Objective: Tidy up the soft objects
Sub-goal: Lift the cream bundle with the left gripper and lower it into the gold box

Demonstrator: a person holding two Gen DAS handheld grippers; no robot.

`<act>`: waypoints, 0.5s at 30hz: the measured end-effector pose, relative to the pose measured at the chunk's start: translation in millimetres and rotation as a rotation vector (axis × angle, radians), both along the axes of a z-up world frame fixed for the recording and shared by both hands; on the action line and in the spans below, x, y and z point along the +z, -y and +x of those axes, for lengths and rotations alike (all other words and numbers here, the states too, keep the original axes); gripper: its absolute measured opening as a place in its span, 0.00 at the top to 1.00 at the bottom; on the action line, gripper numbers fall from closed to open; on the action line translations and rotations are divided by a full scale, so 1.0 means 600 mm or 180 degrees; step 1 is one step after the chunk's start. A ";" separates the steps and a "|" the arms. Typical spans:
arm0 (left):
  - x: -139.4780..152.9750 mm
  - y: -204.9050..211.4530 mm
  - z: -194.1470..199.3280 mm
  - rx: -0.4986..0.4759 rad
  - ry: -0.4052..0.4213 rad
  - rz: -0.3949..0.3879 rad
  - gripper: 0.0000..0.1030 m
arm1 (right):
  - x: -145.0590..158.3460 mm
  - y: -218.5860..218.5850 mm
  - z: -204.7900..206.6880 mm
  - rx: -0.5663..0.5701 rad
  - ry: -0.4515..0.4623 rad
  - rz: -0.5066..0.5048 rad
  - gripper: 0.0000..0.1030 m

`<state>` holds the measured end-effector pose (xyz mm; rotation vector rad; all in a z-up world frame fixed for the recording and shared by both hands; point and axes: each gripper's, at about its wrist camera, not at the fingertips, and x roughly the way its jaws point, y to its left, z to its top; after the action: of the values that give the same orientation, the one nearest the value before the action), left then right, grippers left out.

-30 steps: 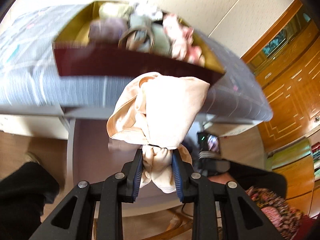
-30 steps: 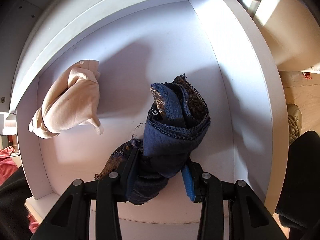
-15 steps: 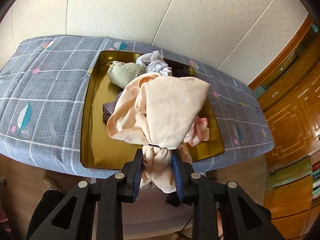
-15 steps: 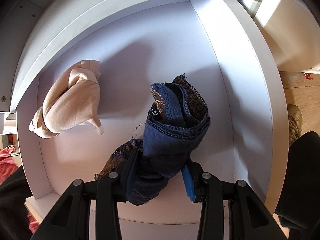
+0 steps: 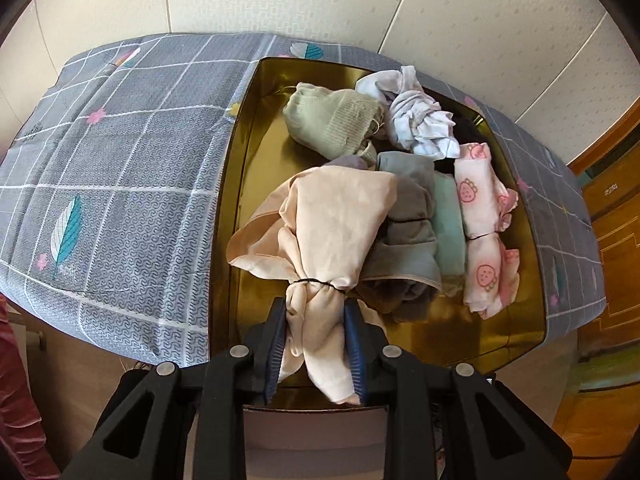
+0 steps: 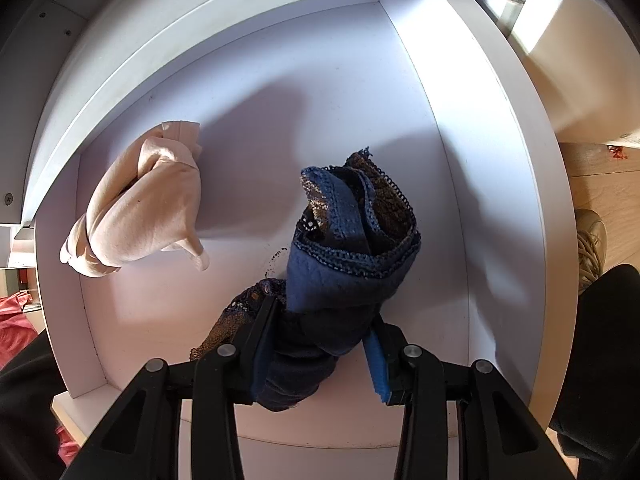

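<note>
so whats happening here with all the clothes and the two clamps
A person is sorting bundled soft garments with two handheld grippers. The left gripper is shut on a peach cloth bundle tied with a black band, held over a gold-lined box of other rolled garments on a grey patterned bed cover. The right gripper is shut on a navy lace-trimmed bundle inside a white drawer, beside another peach bundle lying there.

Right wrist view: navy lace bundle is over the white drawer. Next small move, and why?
Probably open the right hand-held gripper and let go. The navy lace bundle is clamped low over the white drawer floor, apart from the peach bundle lying there, so it should land on bare floor.
</note>
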<state>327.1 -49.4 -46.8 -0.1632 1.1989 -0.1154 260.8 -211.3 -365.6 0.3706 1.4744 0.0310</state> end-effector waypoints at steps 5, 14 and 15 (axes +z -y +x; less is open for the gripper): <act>-0.022 0.007 0.004 -0.0046 -0.0052 0.0251 0.74 | 0.001 -0.001 -0.001 0.0001 0.0008 -0.0003 0.60; -0.048 0.012 0.023 0.0161 -0.0154 0.0358 0.74 | 0.001 -0.001 -0.003 -0.0003 0.0014 -0.0004 0.60; -0.050 0.014 0.027 0.0176 -0.0163 0.0341 0.74 | 0.001 -0.002 -0.003 -0.0001 0.0014 -0.0005 0.60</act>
<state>343.4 -57.7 -76.7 -0.1057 1.2476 0.0014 258.9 -210.3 -365.1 0.3691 1.4701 0.0304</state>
